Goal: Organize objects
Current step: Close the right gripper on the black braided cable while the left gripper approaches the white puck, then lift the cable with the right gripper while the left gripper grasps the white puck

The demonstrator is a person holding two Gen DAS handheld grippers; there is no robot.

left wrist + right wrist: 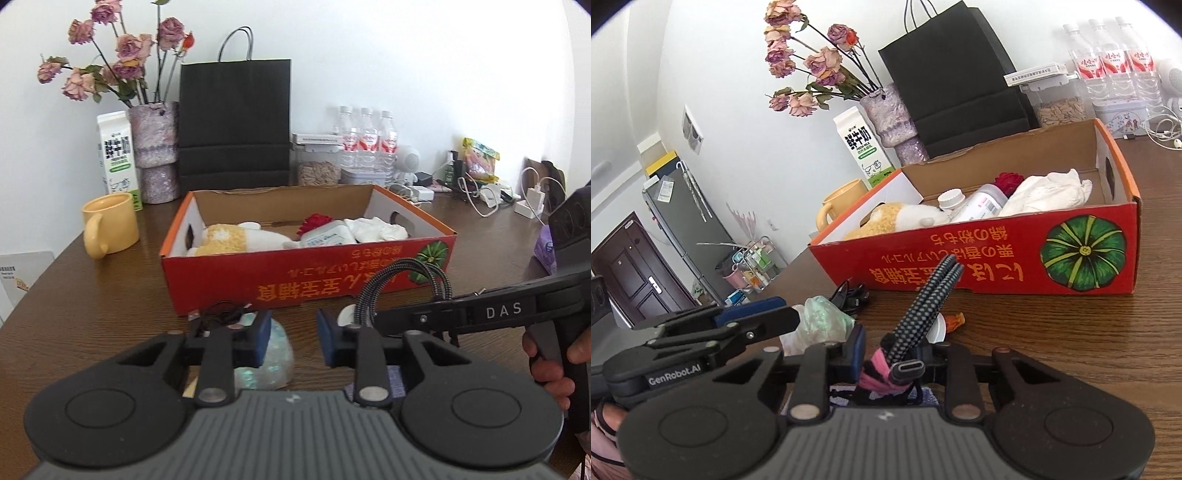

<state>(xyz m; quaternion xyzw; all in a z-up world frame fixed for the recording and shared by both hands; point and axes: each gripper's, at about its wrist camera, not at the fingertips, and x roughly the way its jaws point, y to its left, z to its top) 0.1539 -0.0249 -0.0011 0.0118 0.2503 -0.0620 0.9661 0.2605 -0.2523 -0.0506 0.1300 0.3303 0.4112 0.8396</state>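
My right gripper (894, 360) is shut on a black braided cable (923, 302) bundled with a pink band, its USB-C plug poking out between the pads. In the left wrist view it comes in from the right (380, 319), the cable (406, 284) looping up in front of the red cardboard box (295, 273). My left gripper (294, 343) stands open just above the table. An iridescent plastic wrapper (277, 365) lies under its left finger and part way into the gap. The box (997, 266) holds a plush toy (229, 240), a wipes pack (325, 234), a white cloth (376, 227) and a bottle (975, 203).
A thin black cable (221, 312), a white disc (347, 315) and an orange wrapper (955, 319) lie before the box. Left of it stands a yellow mug (110, 229); behind are a milk carton (118, 155), a vase, a black bag (234, 122), bottles and chargers (532, 195).
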